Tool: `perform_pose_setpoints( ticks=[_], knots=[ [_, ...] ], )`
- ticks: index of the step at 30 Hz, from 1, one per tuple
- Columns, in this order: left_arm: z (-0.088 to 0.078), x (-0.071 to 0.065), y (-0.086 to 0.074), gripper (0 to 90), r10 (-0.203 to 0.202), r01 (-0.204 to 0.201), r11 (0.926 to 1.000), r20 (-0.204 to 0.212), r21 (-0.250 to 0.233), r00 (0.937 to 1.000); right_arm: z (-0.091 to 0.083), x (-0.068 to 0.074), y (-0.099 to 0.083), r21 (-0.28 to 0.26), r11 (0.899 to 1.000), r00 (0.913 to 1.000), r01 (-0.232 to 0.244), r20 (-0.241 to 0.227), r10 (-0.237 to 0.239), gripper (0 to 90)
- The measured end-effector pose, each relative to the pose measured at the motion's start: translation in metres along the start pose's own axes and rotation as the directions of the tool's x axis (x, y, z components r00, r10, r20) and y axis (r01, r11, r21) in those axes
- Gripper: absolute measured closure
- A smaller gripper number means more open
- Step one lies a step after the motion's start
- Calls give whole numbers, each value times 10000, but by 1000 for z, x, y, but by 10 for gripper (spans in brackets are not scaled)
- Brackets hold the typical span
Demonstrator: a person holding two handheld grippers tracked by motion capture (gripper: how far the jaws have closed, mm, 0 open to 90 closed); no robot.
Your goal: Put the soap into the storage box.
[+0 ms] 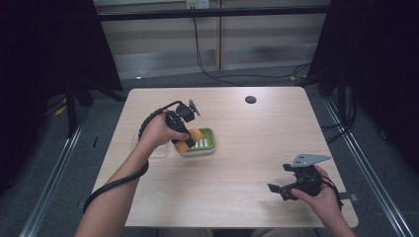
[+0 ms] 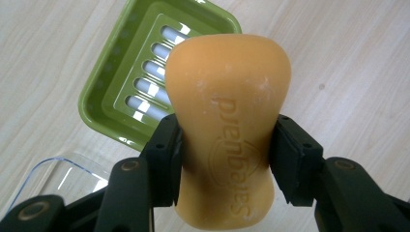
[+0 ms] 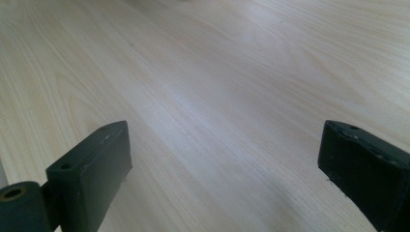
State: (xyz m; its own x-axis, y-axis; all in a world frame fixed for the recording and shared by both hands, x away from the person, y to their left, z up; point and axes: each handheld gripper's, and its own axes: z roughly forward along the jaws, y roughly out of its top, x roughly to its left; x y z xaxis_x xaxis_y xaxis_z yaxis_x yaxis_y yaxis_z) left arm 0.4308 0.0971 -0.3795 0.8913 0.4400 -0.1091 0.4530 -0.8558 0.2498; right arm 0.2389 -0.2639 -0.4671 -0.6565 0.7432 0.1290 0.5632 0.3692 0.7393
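Note:
An orange bar of soap (image 2: 227, 121) with stamped lettering is clamped at its narrow waist by my left gripper (image 2: 225, 159). It hangs just above the near edge of a green slotted soap dish (image 2: 121, 82). From the high view, the left gripper (image 1: 184, 134) holds the soap (image 1: 190, 138) at the left rim of the dish (image 1: 206, 140), left of the table's middle. My right gripper (image 1: 279, 189) rests low near the front right corner, open, its jaws wide apart over bare wood (image 3: 217, 111) with nothing between them.
A clear plastic lid (image 2: 63, 174) lies beside the dish on its left; in the high view the lid (image 1: 148, 148) sits under the left hand. A small black disc (image 1: 250, 99) marks the table's far side. Cables trail on the floor behind.

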Motion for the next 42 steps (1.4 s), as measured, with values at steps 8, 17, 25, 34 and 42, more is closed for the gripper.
perform_pose_setpoints(
  ticks=[8,17,25,34,42],
  knots=[
    [1,3,2,502,-90,88,9998,118,159,9999,0,0,0,37,10000,10000,29,26,-29,45],
    [0,5,6,502,-158,157,9998,90,120,9998,1,0,0,-7,10000,10000,44,20,-44,45],
    [1,9,9,502,-125,125,9999,25,-22,9999,0,0,0,-55,10000,10000,13,40,-13,46],
    [4,12,13,502,-132,132,9999,-43,2,9999,-1,-1,1,-80,10000,10000,-12,58,13,46],
    [8,16,16,502,-132,131,9999,97,22,9999,-2,-1,0,-124,9999,10000,-36,83,37,47]
  ],
)
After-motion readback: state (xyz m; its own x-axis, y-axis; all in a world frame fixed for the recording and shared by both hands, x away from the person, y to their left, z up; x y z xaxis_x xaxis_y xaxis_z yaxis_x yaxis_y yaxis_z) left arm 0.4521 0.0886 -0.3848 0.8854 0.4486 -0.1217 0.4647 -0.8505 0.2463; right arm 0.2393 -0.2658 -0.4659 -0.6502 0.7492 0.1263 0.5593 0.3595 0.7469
